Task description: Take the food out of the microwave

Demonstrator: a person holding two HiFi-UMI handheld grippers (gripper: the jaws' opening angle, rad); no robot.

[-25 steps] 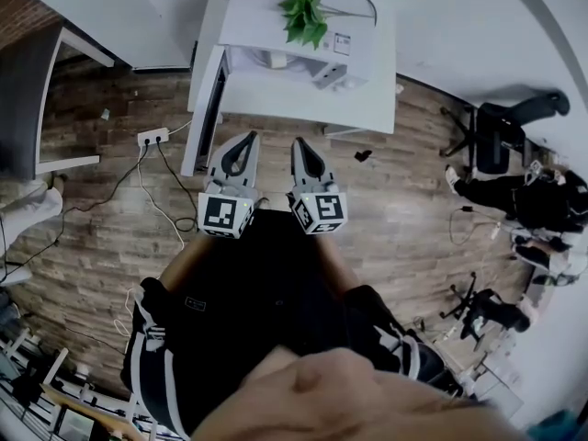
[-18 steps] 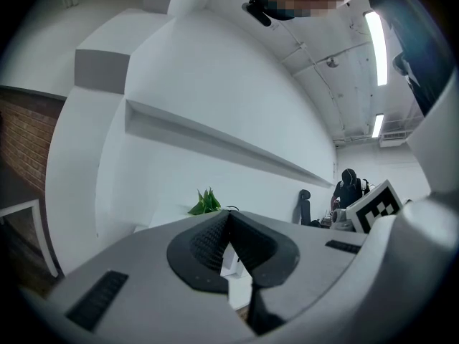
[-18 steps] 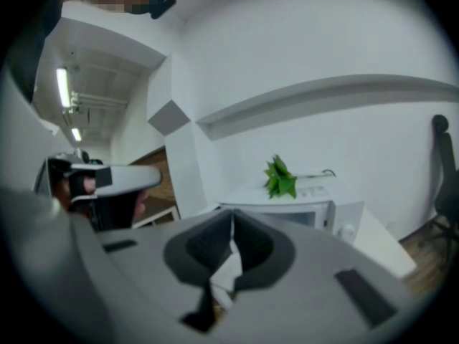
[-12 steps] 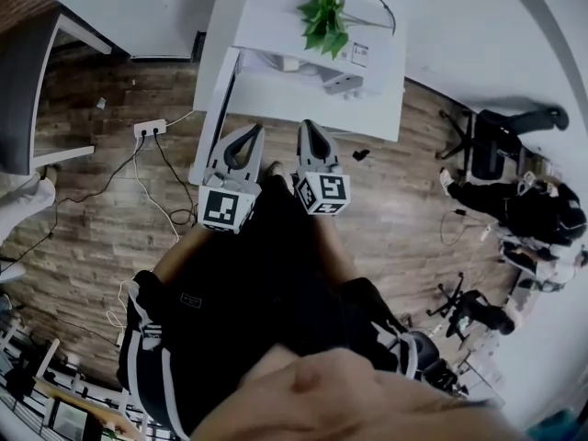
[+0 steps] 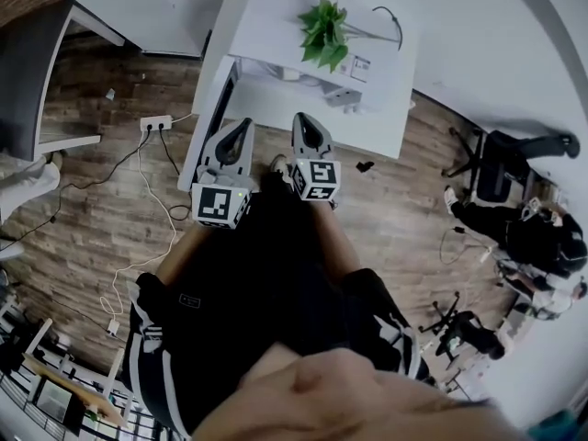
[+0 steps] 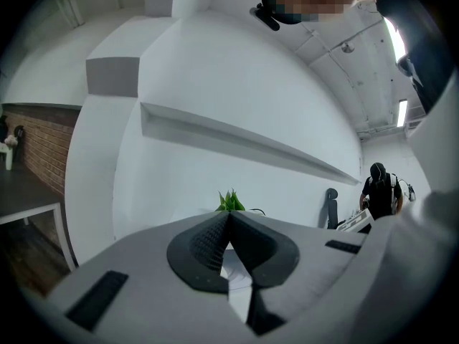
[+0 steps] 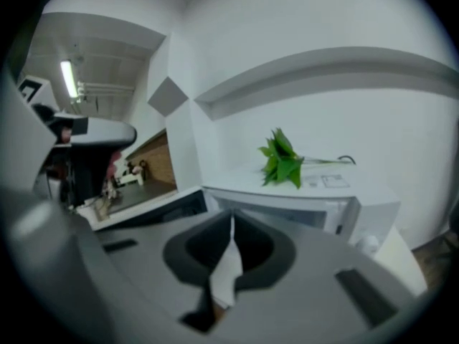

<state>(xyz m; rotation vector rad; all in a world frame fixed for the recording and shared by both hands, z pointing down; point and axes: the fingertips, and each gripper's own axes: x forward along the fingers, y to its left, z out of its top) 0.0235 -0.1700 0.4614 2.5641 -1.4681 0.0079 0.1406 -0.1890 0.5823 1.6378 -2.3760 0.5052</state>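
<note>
A white microwave [image 5: 317,39] stands on a white table [image 5: 367,122], a green plant [image 5: 326,28] on top of it. Its dark door [image 5: 218,99] hangs open to the left. Something white [image 5: 292,73] lies in the cavity; I cannot tell what it is. My left gripper [image 5: 241,127] is shut and empty, just before the open door's edge. The right gripper [image 5: 305,118] is shut and empty too, at the table's front edge below the cavity. The right gripper view has the microwave [image 7: 315,203] and plant [image 7: 281,158] beyond the closed jaws [image 7: 232,217]. The left gripper [image 6: 229,213] points at the plant [image 6: 229,201].
A power strip [image 5: 153,122] with trailing cables lies on the wooden floor at the left. A dark desk [image 5: 37,81] stands far left. An office chair [image 5: 503,159] and a seated person [image 5: 537,228] are at the right. Another person [image 6: 379,192] stands in the background.
Both grippers have moved forward toward the microwave, the right one also sinking a little. Both jaws stayed shut.
</note>
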